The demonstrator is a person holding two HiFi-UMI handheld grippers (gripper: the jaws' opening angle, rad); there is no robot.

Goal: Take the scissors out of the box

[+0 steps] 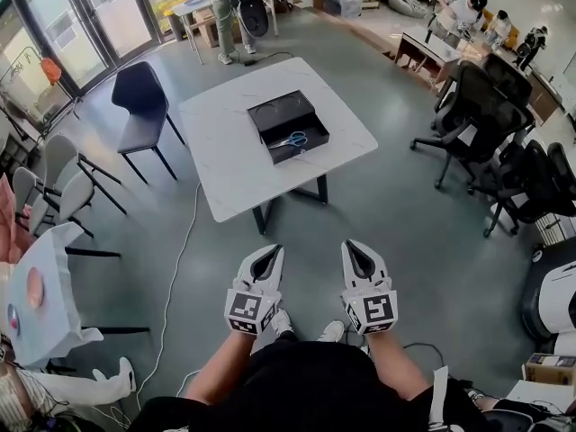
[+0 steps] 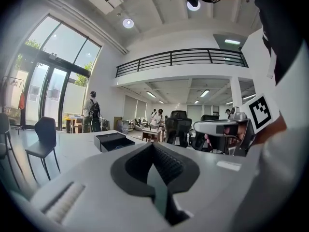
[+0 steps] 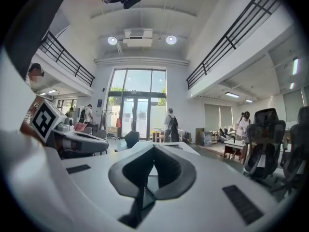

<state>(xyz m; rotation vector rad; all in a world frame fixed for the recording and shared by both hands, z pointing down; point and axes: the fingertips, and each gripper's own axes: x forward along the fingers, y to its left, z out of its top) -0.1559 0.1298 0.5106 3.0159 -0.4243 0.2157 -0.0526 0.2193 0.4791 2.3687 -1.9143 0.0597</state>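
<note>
A black open box (image 1: 288, 126) lies on the white table (image 1: 225, 165), well ahead of me. Blue-handled scissors (image 1: 292, 139) rest inside it near its front side. My left gripper (image 1: 272, 251) and right gripper (image 1: 351, 245) hover side by side over the floor, short of the table, both shut and holding nothing. In the left gripper view the shut jaws (image 2: 153, 147) point toward the box (image 2: 113, 140), with the right gripper (image 2: 222, 127) alongside. The right gripper view shows its shut jaws (image 3: 154, 148) level, and the left gripper (image 3: 72, 140) beside them.
A black chair (image 1: 144, 106) stands left of the table, grey chairs (image 1: 63, 183) farther left. Black office chairs (image 1: 481, 120) crowd the right. A white cable (image 1: 175, 282) runs across the floor. A person (image 1: 225, 16) stands by a far table.
</note>
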